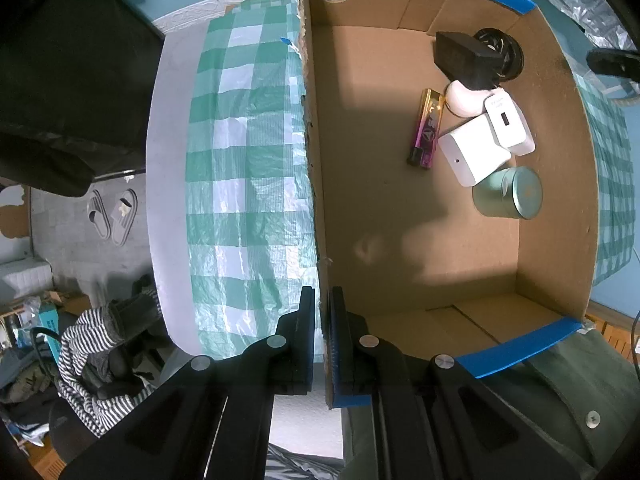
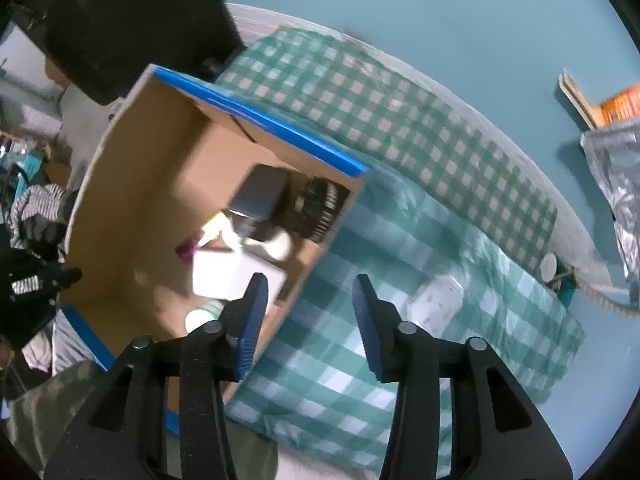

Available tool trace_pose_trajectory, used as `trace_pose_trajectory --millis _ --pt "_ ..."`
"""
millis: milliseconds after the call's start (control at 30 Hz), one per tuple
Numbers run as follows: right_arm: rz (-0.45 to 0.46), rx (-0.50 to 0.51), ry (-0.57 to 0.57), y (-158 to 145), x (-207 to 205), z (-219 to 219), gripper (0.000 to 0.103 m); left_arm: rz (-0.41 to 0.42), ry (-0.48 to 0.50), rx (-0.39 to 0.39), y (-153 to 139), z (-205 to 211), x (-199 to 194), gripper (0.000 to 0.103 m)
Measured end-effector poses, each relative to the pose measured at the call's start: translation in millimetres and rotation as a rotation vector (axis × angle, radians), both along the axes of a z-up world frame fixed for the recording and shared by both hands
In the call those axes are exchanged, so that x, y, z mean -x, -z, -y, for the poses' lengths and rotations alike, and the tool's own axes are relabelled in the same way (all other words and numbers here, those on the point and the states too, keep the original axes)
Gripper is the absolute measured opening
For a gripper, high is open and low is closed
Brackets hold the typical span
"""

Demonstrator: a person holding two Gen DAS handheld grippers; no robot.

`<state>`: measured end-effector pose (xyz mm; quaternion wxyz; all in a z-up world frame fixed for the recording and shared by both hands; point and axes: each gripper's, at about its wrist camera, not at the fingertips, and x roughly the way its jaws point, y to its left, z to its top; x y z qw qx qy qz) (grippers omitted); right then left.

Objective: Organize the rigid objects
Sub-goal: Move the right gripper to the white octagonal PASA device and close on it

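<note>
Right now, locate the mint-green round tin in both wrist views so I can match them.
Left wrist view: the mint-green tin lies on its side in the cardboard box, right of centre, just below the white charger block.
Right wrist view: only its pale end shows, low in the box, behind the left finger.
Shared landmark: the box's blue-taped rim.

Left gripper (image 1: 322, 300): black frame, blue-padded fingers, pointing straight down. Jaws drawn almost together, pads clamped on the thin brown cardboard box wall (image 1: 316, 200), one finger outside it, one inside.

Right gripper (image 2: 310, 292): same black build, blue ribbed pads, also pointing down. Jaws stand apart with nothing between the pads. View is motion-blurred.

Left gripper also shows at the left edge of the right wrist view, dark and indistinct.
</note>
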<state>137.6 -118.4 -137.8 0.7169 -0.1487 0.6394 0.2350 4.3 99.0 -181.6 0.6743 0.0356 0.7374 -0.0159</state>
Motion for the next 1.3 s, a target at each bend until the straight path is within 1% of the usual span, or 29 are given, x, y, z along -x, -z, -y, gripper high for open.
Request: trace_pose_trajectory --millis 200,300,333,533,800,933,1300 --pt "-0.026 0.020 0.105 13 -11 45 0.048 0.002 -0.001 0.002 -2 0 -1 0.007" --pt "-0.031 0.042 0.155 21 -19 65 0.062 0.002 0.000 0.001 -2 0 -1 0.007" --pt "-0.035 0.044 0.180 25 -22 74 0.063 0.002 -0.001 0.002 -2 0 -1 0.007" --pt "-0.098 0.040 0.313 51 -40 110 0.063 0.002 -0.002 0.002 -2 -1 -1 0.007" --pt "-0.174 0.027 0.461 96 -54 136 0.064 0.006 -0.004 -0.005 -4 0 -1 0.007" --pt "-0.180 0.017 0.505 110 -58 141 0.063 0.009 -0.006 -0.008 -4 1 1 0.007" --pt "-0.180 0.036 0.564 136 -63 144 0.063 0.004 -0.020 -0.005 -5 0 0 0.007"
